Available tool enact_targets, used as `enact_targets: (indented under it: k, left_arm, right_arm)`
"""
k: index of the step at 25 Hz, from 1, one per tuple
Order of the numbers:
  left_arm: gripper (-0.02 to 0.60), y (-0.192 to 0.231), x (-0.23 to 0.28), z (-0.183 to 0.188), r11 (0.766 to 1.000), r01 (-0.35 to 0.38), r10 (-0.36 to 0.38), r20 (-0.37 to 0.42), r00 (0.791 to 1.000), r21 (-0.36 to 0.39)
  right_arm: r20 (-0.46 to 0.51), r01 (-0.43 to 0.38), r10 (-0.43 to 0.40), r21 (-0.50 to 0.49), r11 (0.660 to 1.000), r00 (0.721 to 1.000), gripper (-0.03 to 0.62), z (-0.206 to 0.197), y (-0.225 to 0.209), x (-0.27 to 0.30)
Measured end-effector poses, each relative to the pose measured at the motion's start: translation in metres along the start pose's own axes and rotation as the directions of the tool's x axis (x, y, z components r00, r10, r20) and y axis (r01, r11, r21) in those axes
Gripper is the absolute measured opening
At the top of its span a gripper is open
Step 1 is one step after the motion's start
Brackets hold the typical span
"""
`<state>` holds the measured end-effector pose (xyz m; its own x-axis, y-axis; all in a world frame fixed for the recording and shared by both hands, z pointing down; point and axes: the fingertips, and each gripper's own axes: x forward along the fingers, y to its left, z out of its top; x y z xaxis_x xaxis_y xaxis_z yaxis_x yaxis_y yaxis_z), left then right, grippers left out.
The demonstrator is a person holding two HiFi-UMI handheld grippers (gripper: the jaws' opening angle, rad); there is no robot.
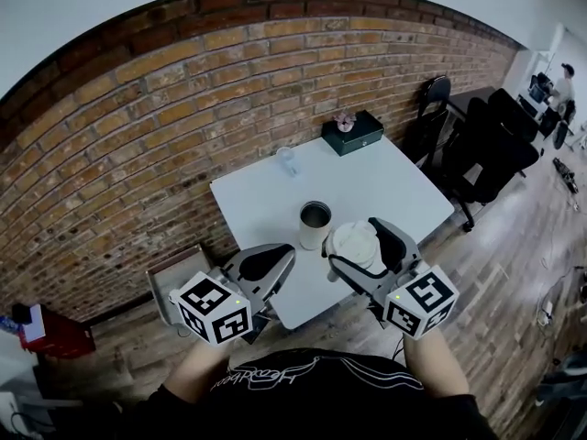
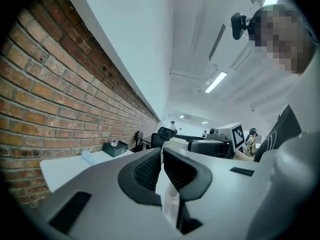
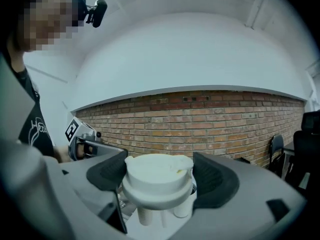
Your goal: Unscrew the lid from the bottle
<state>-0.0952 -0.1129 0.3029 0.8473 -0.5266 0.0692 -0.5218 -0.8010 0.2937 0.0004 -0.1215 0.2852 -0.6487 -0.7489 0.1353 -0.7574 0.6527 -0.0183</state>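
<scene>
The bottle (image 1: 315,225), a pale tumbler with a dark open mouth, stands upright near the front of the white table (image 1: 385,186). Its white lid (image 1: 352,240) is off it and hangs just to the right, clamped between the wide-set jaws of my right gripper (image 1: 359,246). In the right gripper view the lid (image 3: 158,170) fills the gap of that gripper (image 3: 159,176), with short tubes hanging under it. My left gripper (image 1: 281,258) is at the table's front edge, left of the bottle, shut and empty. Its own view shows the left gripper (image 2: 161,165) with pads together.
A dark green box (image 1: 352,132) sits at the table's far edge by the brick wall, and a small clear container (image 1: 288,160) stands at the back left. Black chairs (image 1: 486,145) crowd the right side. A flat box (image 1: 174,278) lies on the floor at left.
</scene>
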Motion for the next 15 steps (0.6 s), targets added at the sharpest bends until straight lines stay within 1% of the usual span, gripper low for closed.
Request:
enact_targets:
  k: [3,7,12,15]
  left_arm:
    - [0.04,-0.029,0.01,-0.01,1.0,0.001,0.0,-0.019,1.0,0.007]
    - [0.04,-0.062,0.018,-0.024,1.0,-0.031,0.031,-0.025,0.999,0.005]
    - [0.04,-0.101,0.023,-0.05,0.998,-0.065,0.064,-0.041,0.997,-0.007]
    - [0.04,-0.119,0.021,-0.058,0.997,-0.079,0.079,-0.036,0.996,-0.014]
  right_arm:
    - [-0.004,-0.025,0.025,0.012,1.0,1.0,0.408,-0.01,0.001,-0.022]
    - [0.0,-0.067,0.067,0.036,0.997,0.998,0.408,-0.023,0.003,-0.054]
    - [-0.003,-0.089,0.089,0.053,0.995,0.996,0.408,-0.042,0.005,-0.094]
    - [-0.007,-0.101,0.102,0.06,0.993,0.995,0.408,-0.049,0.009,-0.114]
